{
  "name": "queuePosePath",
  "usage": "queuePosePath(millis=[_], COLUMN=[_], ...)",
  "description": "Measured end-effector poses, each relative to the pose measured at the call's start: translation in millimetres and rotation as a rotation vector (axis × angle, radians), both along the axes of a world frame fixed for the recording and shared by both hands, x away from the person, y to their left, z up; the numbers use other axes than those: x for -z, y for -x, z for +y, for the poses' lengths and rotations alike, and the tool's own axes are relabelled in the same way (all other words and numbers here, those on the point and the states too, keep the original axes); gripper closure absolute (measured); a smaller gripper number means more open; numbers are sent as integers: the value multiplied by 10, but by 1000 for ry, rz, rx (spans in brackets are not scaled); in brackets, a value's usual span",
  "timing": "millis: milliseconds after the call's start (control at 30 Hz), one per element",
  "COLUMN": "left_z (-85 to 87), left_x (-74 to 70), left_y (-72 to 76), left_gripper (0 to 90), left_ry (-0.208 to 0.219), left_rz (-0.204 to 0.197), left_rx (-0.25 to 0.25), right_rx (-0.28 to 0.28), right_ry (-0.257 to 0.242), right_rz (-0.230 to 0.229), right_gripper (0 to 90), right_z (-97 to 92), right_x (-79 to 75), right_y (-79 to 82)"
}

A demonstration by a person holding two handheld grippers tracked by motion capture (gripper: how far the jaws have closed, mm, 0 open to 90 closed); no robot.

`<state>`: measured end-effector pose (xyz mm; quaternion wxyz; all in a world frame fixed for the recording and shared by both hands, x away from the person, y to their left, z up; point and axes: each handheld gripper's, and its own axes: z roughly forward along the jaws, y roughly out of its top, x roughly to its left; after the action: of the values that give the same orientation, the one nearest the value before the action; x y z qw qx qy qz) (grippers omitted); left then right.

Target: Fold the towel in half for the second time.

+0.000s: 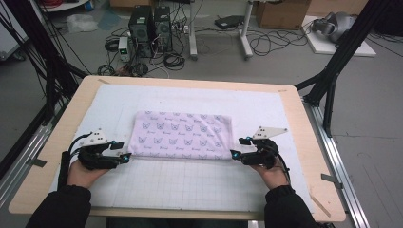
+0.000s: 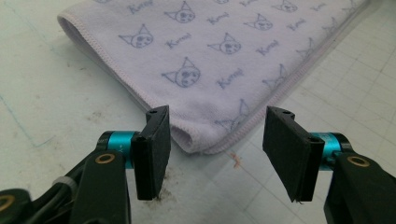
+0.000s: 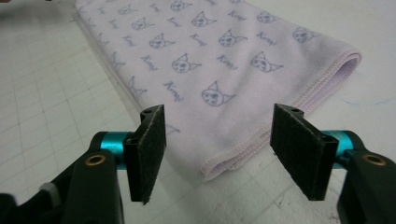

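Both grippers, left gripper (image 1: 124,153) and right gripper (image 1: 235,151), stand open, gripping nothing. The folded towel (image 1: 183,135) lies between them, long axis running hand to hand, one near corner before each.

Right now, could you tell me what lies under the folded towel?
The folded towel lies on a white gridded mat over the wooden table. Anything between its layers is covered.

My left tongs (image 2: 217,147) stand open — pads clear of the folded lilac towel printed with cat faces (image 2: 219,56), whose near corner lies between them on the pale gridded tabletop (image 2: 56,121).
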<state>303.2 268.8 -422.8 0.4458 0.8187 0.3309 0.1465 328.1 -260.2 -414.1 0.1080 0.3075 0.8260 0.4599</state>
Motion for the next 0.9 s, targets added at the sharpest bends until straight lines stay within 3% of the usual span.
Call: queuePosePath(millis=[200, 700, 900], left_z=[44, 133, 172], left_x=[17, -15, -5], left_y=[58, 229, 312], left_gripper=[375, 341, 330], left_ry=[2, 26, 12], left_rz=[9, -14, -16], left_rx=[-25, -53, -58], right_rx=[24, 86, 112], right_ry=[-9, -28, -35], right_rz=[-3, -27, -22], right_gripper=[289, 213, 200], right_z=[-78, -324, -424], right_x=[46, 73, 77], right_y=[104, 364, 480])
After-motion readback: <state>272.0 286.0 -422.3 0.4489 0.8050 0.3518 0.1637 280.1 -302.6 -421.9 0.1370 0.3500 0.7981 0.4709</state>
